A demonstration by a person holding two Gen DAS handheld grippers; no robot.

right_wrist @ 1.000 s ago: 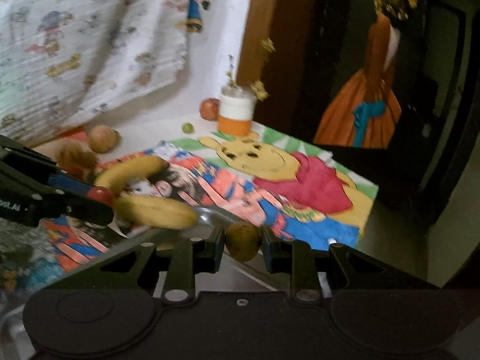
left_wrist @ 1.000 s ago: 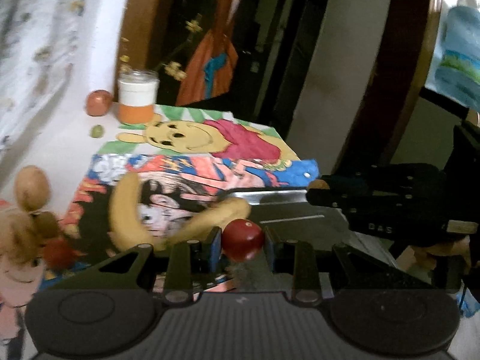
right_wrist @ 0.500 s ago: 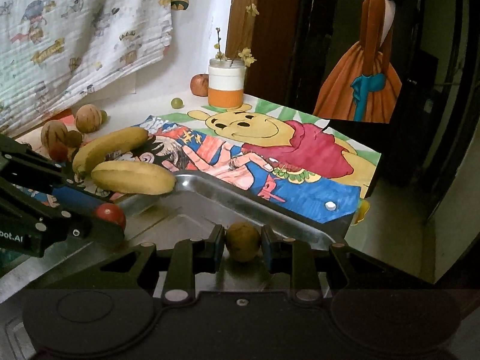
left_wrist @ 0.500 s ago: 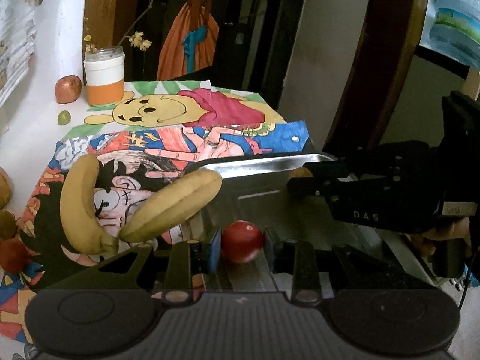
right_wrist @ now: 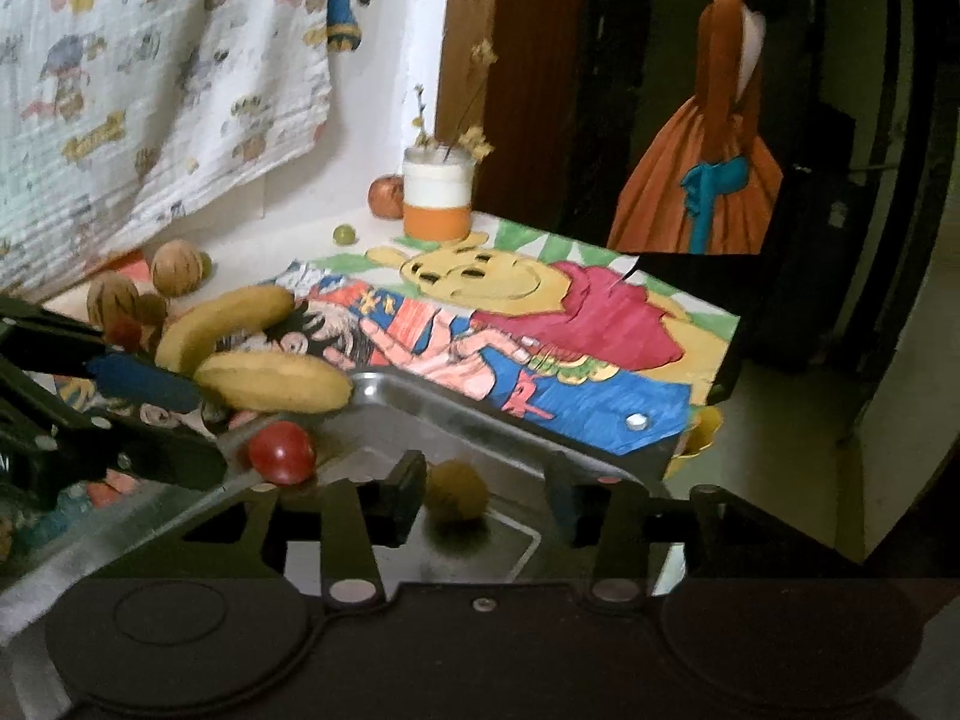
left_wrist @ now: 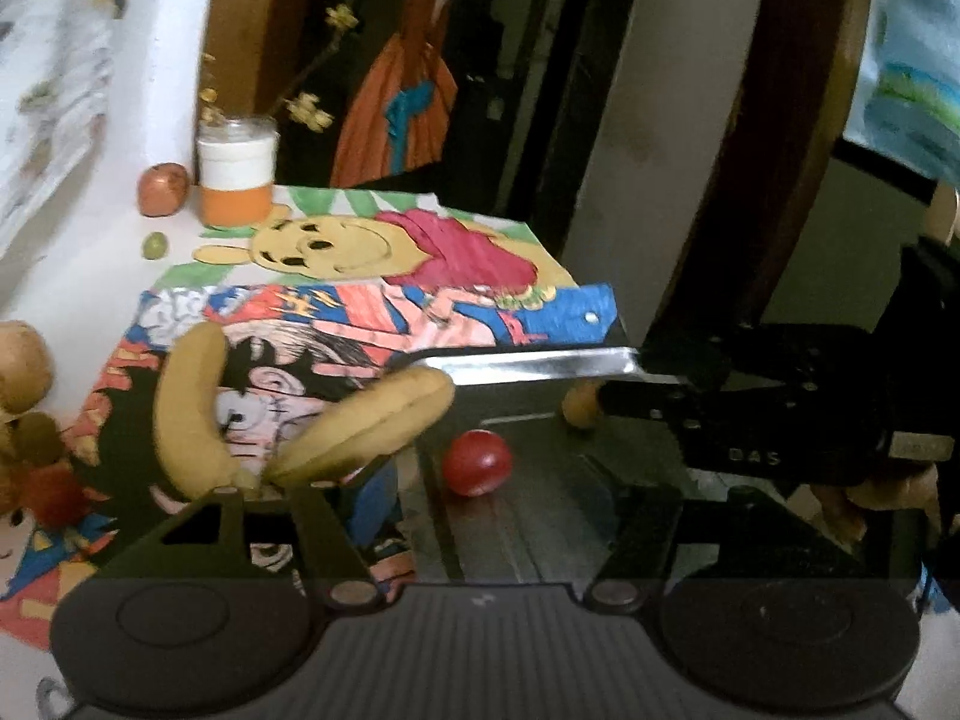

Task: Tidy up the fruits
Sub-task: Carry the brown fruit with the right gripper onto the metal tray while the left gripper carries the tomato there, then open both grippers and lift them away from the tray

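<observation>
My two hand-held grippers (left_wrist: 474, 516) (right_wrist: 486, 495) just opened, dropping the red fruit (left_wrist: 477, 462) and the brown fruit (right_wrist: 456, 491) in the metal tray (right_wrist: 510, 420); the bananas (right_wrist: 273, 381) remain on the desk.

A dim room corner with a picture-covered tabletop against a white wall.

The white wall (right_wrist: 384, 60) carries a hanging printed cloth (right_wrist: 150, 90) with small cartoon figures. Bright cartoon drawings (right_wrist: 540, 312) cover the tabletop (right_wrist: 288, 222), white where it is bare. In the corner stands a white and orange jar (right_wrist: 436, 201) holding dried yellow sprigs. Beside the wall rises a brown wooden frame (right_wrist: 516, 90), then a dark panel with a painted figure in an orange dress (right_wrist: 714, 168). A pale floor (right_wrist: 792, 432) shows beyond the tabletop's edge.
</observation>
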